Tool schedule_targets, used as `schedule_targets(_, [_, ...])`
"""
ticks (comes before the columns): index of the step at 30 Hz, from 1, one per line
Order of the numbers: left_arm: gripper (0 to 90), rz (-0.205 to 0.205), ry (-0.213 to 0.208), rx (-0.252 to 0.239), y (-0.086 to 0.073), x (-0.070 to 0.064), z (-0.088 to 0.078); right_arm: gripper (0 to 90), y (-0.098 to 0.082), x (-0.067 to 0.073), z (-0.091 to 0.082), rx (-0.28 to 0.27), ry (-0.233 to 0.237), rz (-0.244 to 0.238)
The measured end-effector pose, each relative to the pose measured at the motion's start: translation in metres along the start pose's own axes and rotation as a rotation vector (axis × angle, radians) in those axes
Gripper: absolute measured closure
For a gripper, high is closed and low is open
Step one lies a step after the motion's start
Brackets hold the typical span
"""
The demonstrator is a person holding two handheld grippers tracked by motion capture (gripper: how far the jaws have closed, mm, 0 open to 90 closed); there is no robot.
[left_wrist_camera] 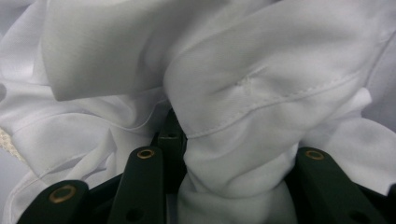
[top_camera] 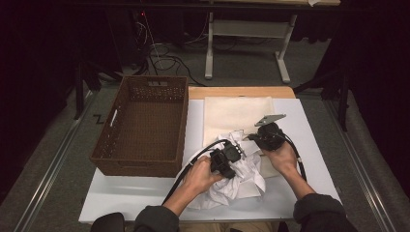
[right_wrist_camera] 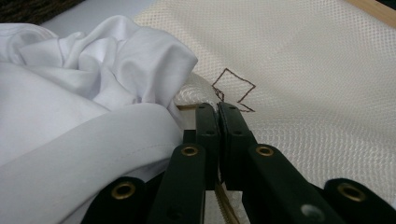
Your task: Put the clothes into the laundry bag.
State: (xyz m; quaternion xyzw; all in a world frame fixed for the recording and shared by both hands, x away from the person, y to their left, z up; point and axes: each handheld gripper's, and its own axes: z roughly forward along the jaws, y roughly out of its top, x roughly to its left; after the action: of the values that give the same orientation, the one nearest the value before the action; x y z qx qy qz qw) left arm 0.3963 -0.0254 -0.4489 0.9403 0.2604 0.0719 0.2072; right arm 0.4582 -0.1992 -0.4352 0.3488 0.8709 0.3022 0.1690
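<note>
The white garment (top_camera: 237,169) lies crumpled at six o'clock on the table (top_camera: 121,195), partly over a cream mesh cloth (top_camera: 237,113), with the wicker basket (top_camera: 145,125) at nine o'clock. My left gripper (left_wrist_camera: 233,154) pinches a thick bunch of it. My right gripper (right_wrist_camera: 218,121) has its jaws pressed together at the garment's edge; whether they catch anything, I cannot tell. It looks light, limp and slippery, so I judge a stitched hem grips best.

White garment (left_wrist_camera: 243,93) bunched between the left gripper (top_camera: 226,157) jaws: smooth, soft woven cloth, stitched seams. Just ahead of the right gripper (right_wrist_camera: 218,116), a cream mesh bag (right_wrist_camera: 303,70), coarse open weave. Jaws matt black plastic, brass-looking rivets. Basket (top_camera: 145,123) left of the left gripper: rough brown wicker.
</note>
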Motion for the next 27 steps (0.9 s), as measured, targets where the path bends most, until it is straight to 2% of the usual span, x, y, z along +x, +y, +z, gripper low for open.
schedule_targets(1, [60.5,-0.006,0.006,-0.002,0.001,0.001,0.000,88.9,0.001,0.001,-0.001,0.003,0.003,0.012])
schedule_targets(7, [58.5,-0.053,0.066,-0.041,0.002,0.001,-0.009,89.0,0.004,0.005,-0.008,-0.037,0.014,-0.006])
schedule_targets(12, [50.3,-0.032,0.094,-0.085,0.003,-0.004,-0.019,89.0,0.004,0.004,-0.004,-0.029,0.022,-0.004])
schedule_targets(14, [50.5,-0.039,0.095,-0.103,0.004,-0.003,-0.019,88.9,0.003,0.004,-0.003,-0.025,0.027,0.001])
schedule_targets(16, [53.3,-0.056,0.070,-0.110,0.005,0.000,-0.015,88.9,0.003,0.003,-0.003,-0.024,0.030,-0.003])
schedule_targets(18, [58.0,-0.044,0.032,-0.070,0.008,0.003,-0.005,89.0,0.003,0.003,-0.002,-0.028,0.040,-0.005])
schedule_targets(20, [60.9,-0.030,0.018,-0.027,0.010,0.004,0.008,89.2,0.003,0.003,-0.004,-0.033,0.052,0.001])
schedule_targets(21, [61.8,-0.040,0.013,-0.015,0.011,0.005,0.013,89.2,0.003,0.003,-0.005,-0.038,0.061,0.013])
schedule_targets(22, [62.4,-0.048,0.016,-0.006,0.013,0.005,0.016,89.2,0.003,0.002,-0.006,-0.044,0.061,0.003])
schedule_targets(25, [62.1,-0.067,0.020,0.010,0.016,0.005,0.017,89.2,0.005,0.003,-0.009,-0.069,0.060,-0.001])
schedule_targets(27, [59.8,-0.064,0.025,0.005,0.016,0.005,0.014,89.2,0.005,0.005,-0.011,-0.068,0.054,0.000])
